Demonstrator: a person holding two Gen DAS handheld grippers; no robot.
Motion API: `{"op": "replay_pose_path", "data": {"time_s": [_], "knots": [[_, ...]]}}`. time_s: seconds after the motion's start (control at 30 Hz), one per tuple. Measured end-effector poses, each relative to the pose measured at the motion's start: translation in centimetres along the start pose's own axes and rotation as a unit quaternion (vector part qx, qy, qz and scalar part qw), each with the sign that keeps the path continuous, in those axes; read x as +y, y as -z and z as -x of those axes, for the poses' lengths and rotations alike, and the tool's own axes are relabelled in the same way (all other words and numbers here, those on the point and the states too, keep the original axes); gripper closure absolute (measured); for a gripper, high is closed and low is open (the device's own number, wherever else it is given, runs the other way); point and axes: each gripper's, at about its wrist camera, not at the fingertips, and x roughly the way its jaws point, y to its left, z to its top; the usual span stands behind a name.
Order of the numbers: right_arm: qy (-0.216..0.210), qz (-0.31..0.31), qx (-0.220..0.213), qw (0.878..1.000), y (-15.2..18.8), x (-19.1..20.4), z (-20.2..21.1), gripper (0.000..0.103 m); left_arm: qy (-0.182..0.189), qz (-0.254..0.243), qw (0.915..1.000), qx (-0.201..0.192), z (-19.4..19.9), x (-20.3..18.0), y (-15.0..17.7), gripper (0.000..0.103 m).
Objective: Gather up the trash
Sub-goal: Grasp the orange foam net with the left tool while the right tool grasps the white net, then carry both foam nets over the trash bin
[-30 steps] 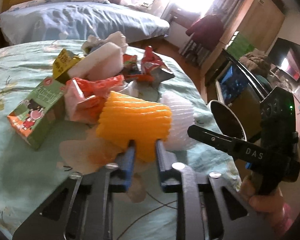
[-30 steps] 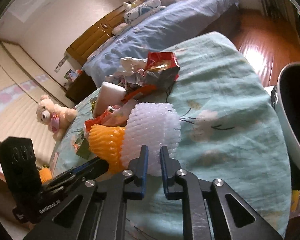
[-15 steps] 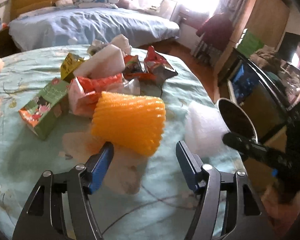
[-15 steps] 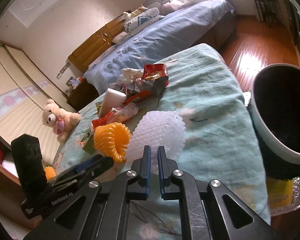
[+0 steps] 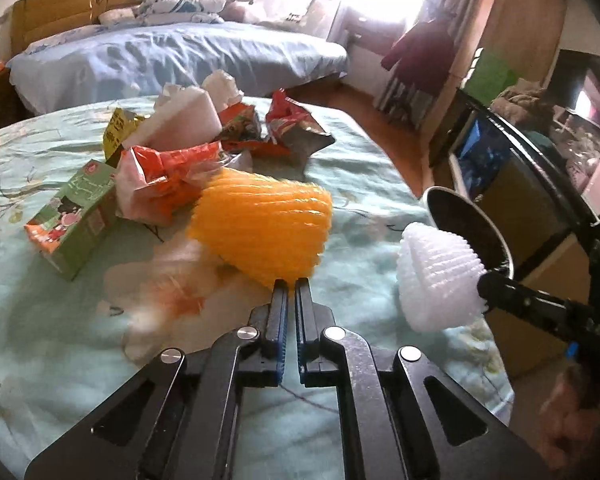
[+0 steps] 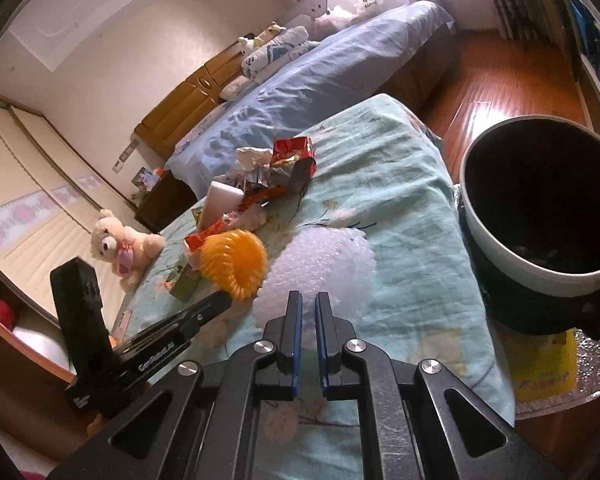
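Note:
My left gripper (image 5: 291,286) is shut on the near edge of an orange foam fruit net (image 5: 262,226) that lies on the table; the net also shows in the right wrist view (image 6: 234,262). My right gripper (image 6: 308,300) is shut on a white foam fruit net (image 6: 320,272) and holds it above the table near its right edge, close to the black bin (image 6: 540,208). In the left wrist view the white net (image 5: 438,278) hangs in front of the bin (image 5: 470,232).
A pile of trash lies further back: a green juice carton (image 5: 74,218), red snack wrappers (image 5: 168,178), a white foam block (image 5: 180,122), a torn foil bag (image 5: 296,130). A teddy bear (image 6: 118,246) sits at the table's far side. A bed (image 5: 172,56) stands behind.
My left gripper opened, then closed on the orange net's near edge. My right gripper carried the white net off to the right, away from the orange net, toward the bin.

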Motion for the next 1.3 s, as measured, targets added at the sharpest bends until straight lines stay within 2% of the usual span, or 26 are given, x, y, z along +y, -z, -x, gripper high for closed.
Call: {"op": "replay_pose_path", "data": {"time_s": [0.23,0.53,0.97,1.3], "knots": [[0.005,-0.008,-0.018,1.000,0.3,-0.9,2.3,0.097,0.036,-0.018,0.9992,-0.007,1.6,-2.5,0.6,0.100],[0.031,-0.027,-0.049,0.998,0.0,-3.8,5.6,0.097,0.069,-0.066,0.9955,-0.003,1.4,-7.5,0.8,0.100],[0.083,-0.038,-0.079,0.993,-1.6,-8.3,8.4,0.097,0.097,-0.113,0.9886,0.021,-1.3,-12.9,0.1,0.100],[0.111,-0.031,-0.086,0.990,-3.1,-10.4,8.4,0.097,0.104,-0.132,0.9851,0.035,-3.5,-15.6,-1.0,0.100]]}}
